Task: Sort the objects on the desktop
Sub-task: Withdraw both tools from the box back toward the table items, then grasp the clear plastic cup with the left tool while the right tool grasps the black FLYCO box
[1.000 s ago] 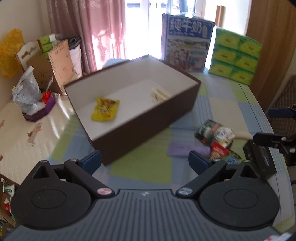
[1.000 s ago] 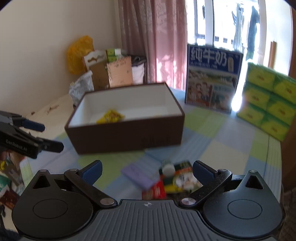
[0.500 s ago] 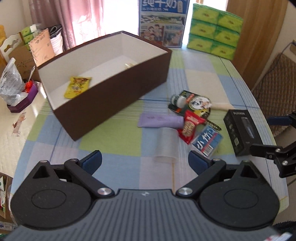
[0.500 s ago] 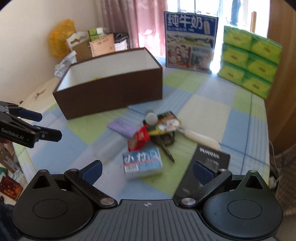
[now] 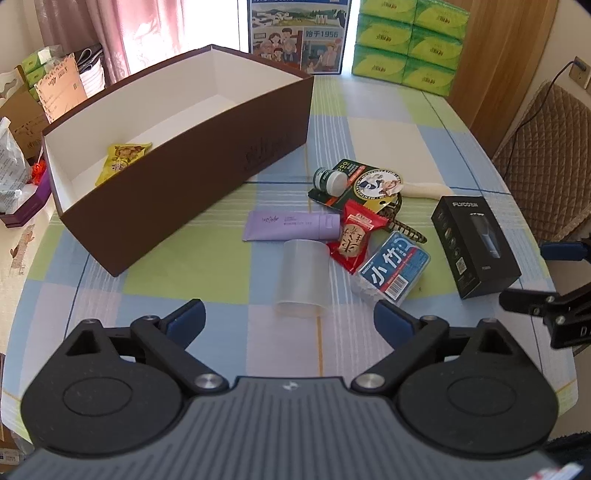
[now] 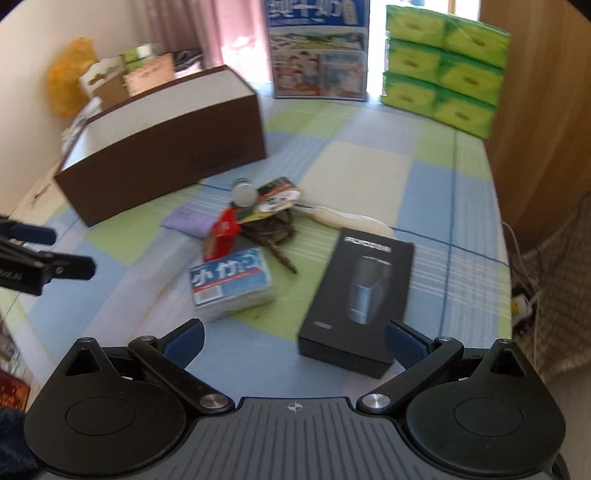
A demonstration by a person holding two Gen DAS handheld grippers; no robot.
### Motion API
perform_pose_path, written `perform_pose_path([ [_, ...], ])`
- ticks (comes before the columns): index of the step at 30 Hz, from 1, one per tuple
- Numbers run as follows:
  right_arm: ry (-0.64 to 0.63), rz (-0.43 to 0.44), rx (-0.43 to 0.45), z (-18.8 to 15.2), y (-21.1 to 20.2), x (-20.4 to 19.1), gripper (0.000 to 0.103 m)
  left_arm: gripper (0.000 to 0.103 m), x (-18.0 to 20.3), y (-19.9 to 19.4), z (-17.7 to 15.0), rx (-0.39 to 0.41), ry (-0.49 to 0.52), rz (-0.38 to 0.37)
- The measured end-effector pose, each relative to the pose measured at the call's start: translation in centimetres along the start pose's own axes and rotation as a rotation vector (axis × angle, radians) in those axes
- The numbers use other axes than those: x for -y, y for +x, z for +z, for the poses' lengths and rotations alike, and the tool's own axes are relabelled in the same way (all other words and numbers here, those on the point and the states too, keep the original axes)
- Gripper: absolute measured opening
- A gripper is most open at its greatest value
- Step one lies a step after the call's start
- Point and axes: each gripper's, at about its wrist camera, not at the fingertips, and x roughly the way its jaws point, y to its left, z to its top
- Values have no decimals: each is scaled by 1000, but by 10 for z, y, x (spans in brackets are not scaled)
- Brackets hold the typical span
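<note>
A matt brown cardboard box [image 5: 192, 177], a frosted plastic cup [image 5: 303, 275] and a glossy red wrapper [image 5: 356, 236] lie on checked cloth [image 5: 373, 122].

Black box [image 6: 360, 295] lies between the spread jaws.

The table [image 5: 388, 122] carried a checked cloth of blue, green and cream. A brown box [image 5: 192, 177] stood on its left half, taken here as the landmark. Right of the box lay a loose cluster: a purple tube [image 5: 288, 224] nearest the box, a clear cup [image 5: 303, 277] on its side just in front of the tube, a red packet [image 5: 354, 236], a blue tissue pack [image 5: 395, 267] and a green card [image 5: 365, 182] with a small bottle [image 5: 328, 179]. A black carton [image 5: 474, 245] lay farthest right of the box. Behind the box stood a milk carton [image 5: 299, 35] and green tissue packs [image 5: 410, 37].
</note>
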Motion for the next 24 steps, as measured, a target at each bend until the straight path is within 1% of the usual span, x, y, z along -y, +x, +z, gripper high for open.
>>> perform_pose_path([
  [5,48,-60,-8,3,9,12,101,96,-2,11,3,-9,-1,1],
  [13,108,-97,-29,5,29,25,101,94,-4,35,8,-38,24,-5],
  [15,121,-107,-37,7,35,28,101,91,-3,44,11,-46,39,-8],
  [17,132,-114,-41,7,39,30,101,91,-1,53,14,-56,56,-16],
  [19,140,-123,-44,8,42,33,101,88,1,62,17,-67,71,-23],
  [21,151,-130,-45,8,43,35,101,82,2,72,20,-81,90,-35],
  [24,171,-138,-48,8,45,38,101,78,4,88,25,-100,120,-34],
])
